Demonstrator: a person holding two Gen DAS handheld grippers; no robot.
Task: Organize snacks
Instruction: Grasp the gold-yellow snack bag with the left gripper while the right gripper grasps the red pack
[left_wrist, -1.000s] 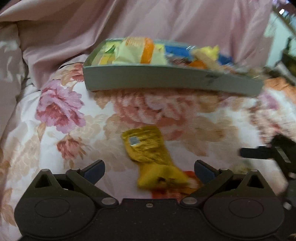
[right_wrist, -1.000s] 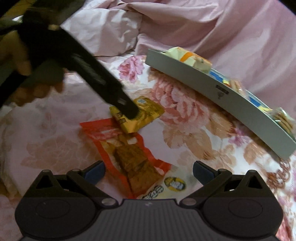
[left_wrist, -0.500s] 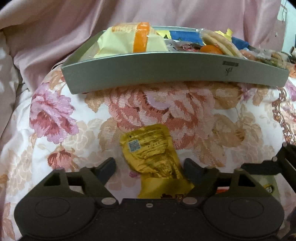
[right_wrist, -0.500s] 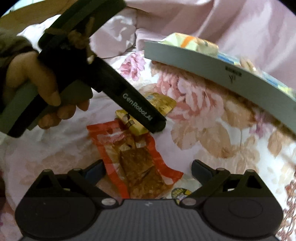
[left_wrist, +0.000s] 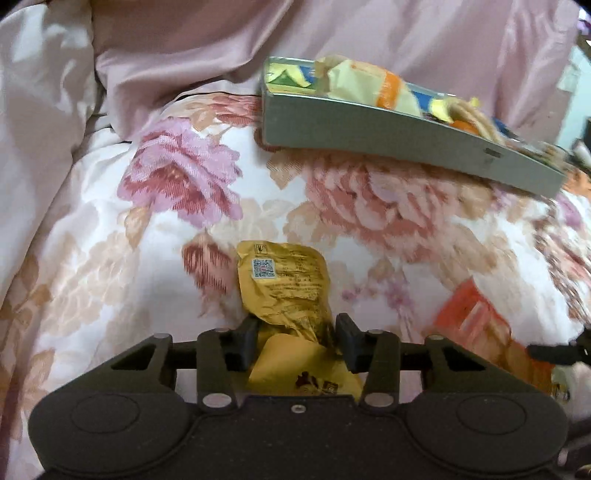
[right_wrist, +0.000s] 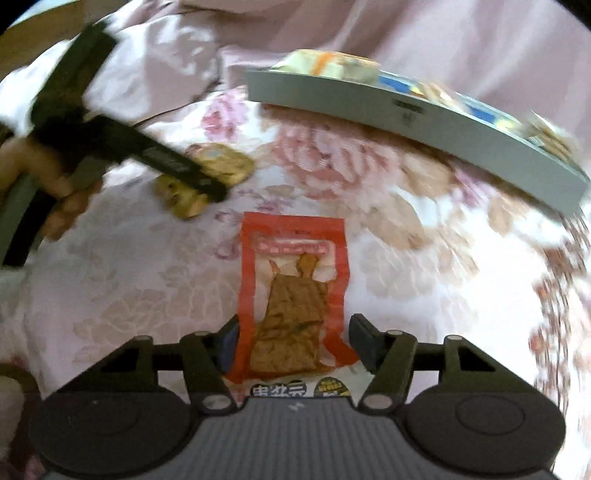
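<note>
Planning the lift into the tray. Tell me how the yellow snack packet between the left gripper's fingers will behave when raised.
The yellow snack packet looks crinkled and soft, so it will probably flop beyond the left gripper. Its glossy film may slip. It looks small and puffy, likely light enough to reach the grey tray.

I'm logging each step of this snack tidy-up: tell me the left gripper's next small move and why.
Probably lift. The left gripper has its fingers pressed against both sides of the yellow packet, which lies on the floral bedspread; the gray tray of snacks sits ahead as the likely drop spot.
</note>
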